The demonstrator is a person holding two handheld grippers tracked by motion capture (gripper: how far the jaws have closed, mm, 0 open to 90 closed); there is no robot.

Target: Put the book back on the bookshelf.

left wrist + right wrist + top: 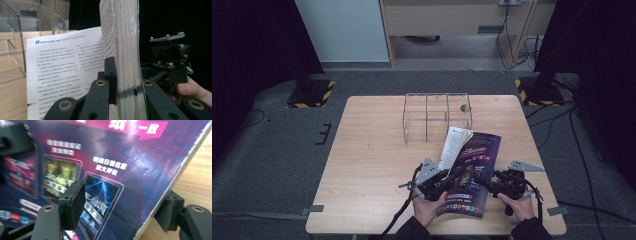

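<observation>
We've got a thick paperback magazine w/ dark purple glossy cover (474, 165) at the near right part of the light wooden table (372, 165), partly lifted, pages fanning. Our left gripper (451, 178) is clamped on the page block, jaws either side. Our right gripper (488, 183) sits at the cover's edge, jaws apart, straddling it w/o pinching. Clear acrylic divider box (437, 117) stands just behind the magazine.

Both forearms enter from the near edge, each hand wrapped around a gripper held low and close together. The left gripper (447, 179) is clamped, its 2 fingers (110, 75) pressed inward; the right gripper (490, 183) faces left, fingers (72, 202) spread apart.
</observation>
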